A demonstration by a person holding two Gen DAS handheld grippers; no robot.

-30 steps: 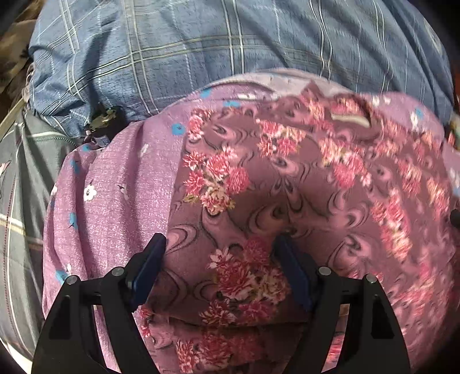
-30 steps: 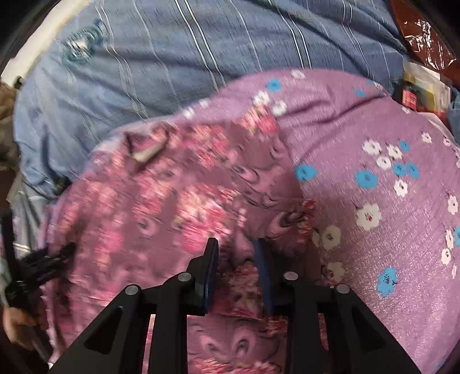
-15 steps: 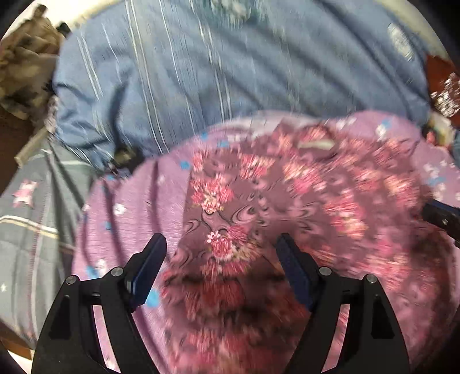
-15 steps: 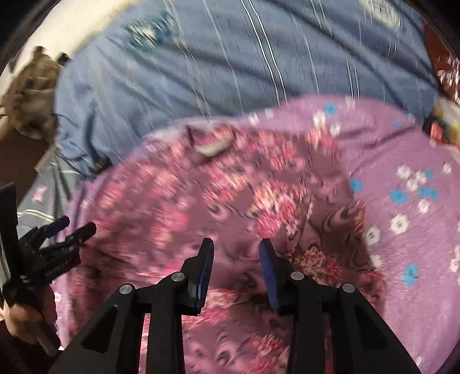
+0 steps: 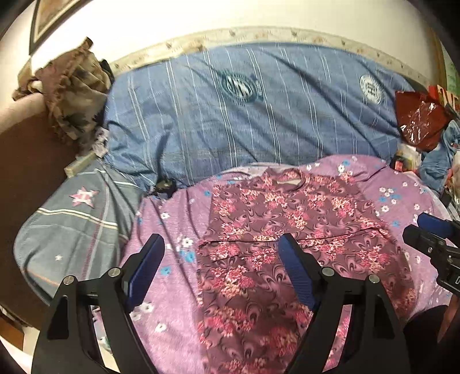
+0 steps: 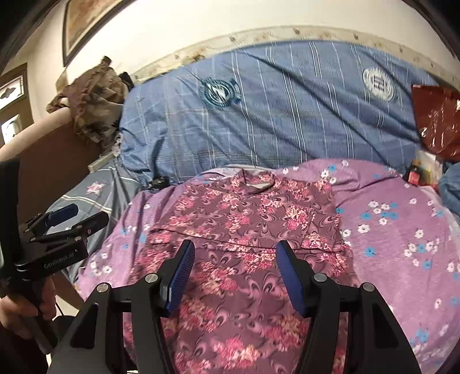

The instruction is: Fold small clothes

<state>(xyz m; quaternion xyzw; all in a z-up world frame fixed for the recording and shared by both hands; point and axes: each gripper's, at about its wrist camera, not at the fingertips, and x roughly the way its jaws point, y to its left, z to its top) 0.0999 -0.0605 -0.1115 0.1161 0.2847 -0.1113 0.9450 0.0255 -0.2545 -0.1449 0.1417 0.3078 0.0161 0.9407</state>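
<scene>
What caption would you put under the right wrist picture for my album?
Right gripper hovers with jaws opening and empty above a flowery maroon shirt spread on a purple sheet.

Floral garment (image 5: 287, 230): thin, soft cloth, matt, printed with pink flowers on maroon swirls.
Purple sheet (image 6: 402, 230): woven cloth, faintly speckled — matt, creased.
Blue quilt (image 5: 258, 120): striped cotton-like cloth, matt, puffy and wrinkled.
Red bag (image 5: 417, 120): glossy plastic film, crinkled, catching light.
Left gripper (image 5: 221, 264): matt black hard plastic arms with shiny metal screw heads.
Left gripper pads (image 5: 296, 273): blue, ribbed, rubbery-looking.
Right gripper (image 6: 234, 270): same matt black plastic — blue ribbed pads.
Wall (image 6: 201, 23): smooth, matt paint.
</scene>
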